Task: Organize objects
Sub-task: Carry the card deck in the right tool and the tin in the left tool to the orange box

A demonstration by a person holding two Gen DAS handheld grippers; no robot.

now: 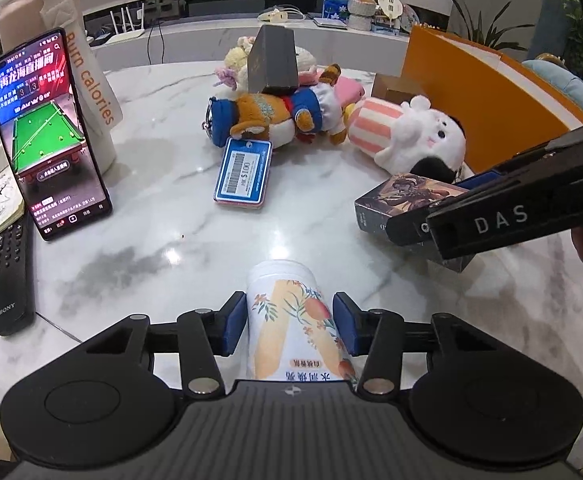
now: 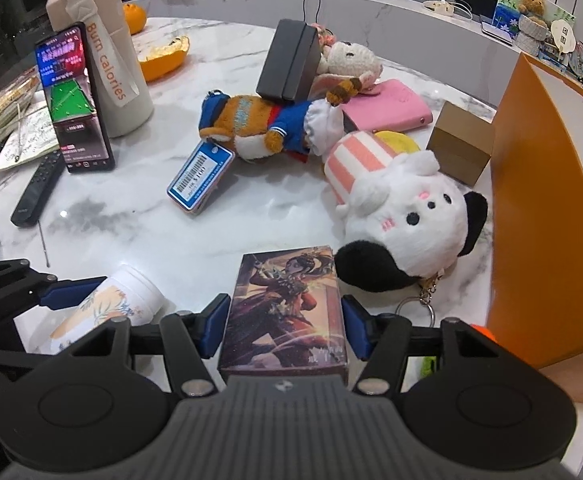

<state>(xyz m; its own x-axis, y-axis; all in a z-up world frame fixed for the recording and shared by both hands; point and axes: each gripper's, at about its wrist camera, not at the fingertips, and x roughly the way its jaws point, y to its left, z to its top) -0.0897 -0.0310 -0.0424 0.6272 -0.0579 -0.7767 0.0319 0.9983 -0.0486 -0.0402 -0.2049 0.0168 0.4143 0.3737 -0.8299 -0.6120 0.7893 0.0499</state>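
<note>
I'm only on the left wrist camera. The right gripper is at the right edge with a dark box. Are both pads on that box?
Observer: Yes. In the right wrist view, the right gripper has a blue pad against each long side of the card box.
Operator: Anything hanging off the white plush?
Observer: A metal keychain, lying by its black ear.
Operator: What's behind the bottle?
Observer: A piece of orange peel on the marble table.
</note>
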